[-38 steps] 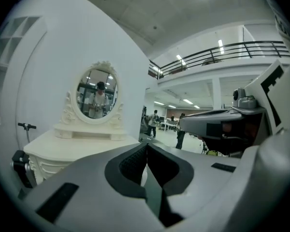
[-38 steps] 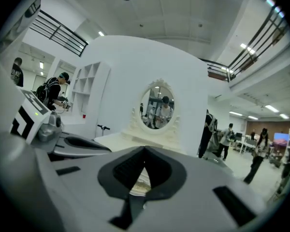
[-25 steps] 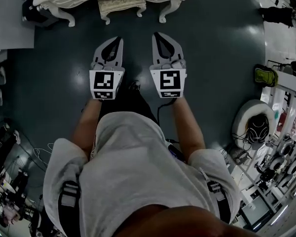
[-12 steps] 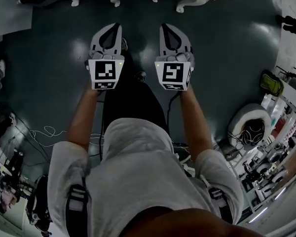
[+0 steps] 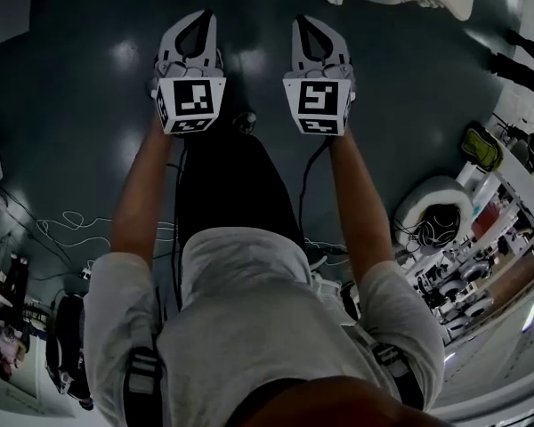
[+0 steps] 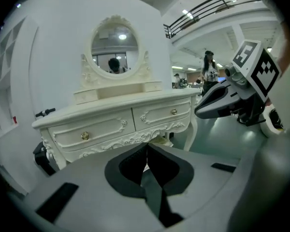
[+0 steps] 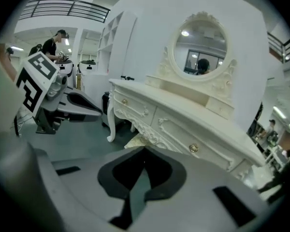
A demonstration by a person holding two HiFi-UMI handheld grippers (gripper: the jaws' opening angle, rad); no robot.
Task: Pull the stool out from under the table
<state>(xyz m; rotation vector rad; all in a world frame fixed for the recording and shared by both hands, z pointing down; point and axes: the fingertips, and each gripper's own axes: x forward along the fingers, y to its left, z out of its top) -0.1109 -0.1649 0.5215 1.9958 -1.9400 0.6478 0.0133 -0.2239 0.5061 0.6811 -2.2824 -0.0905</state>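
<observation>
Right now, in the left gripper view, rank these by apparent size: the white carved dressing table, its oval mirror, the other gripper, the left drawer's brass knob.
Largest: the white carved dressing table.
Next: the oval mirror and the right gripper look alike; the gripper is nearer the camera, so unranked.
Smallest: the brass knob.

Dressing table (image 6: 111, 116): carved, wood-like body under a smooth cream-white coat with a soft sheen; drawer knobs (image 6: 85, 136) of yellow, brass-like polished metal; oval mirror (image 6: 115, 45) of glossy glass. Stool (image 6: 160, 140): pale cushion, apparently woven cloth (too little of it shows to be sure). Floor (image 5: 89, 105): dark, smooth and glossy, with lamps reflected as bright spots. Left gripper (image 5: 204, 18) and right gripper (image 5: 300, 21): smooth matt grey plastic shells, with matt black linings inside the jaws; marker cubes (image 5: 191, 103) bear matt black-and-white print. Shirt (image 5: 249, 327): soft grey matt cloth, lightly creased.
</observation>
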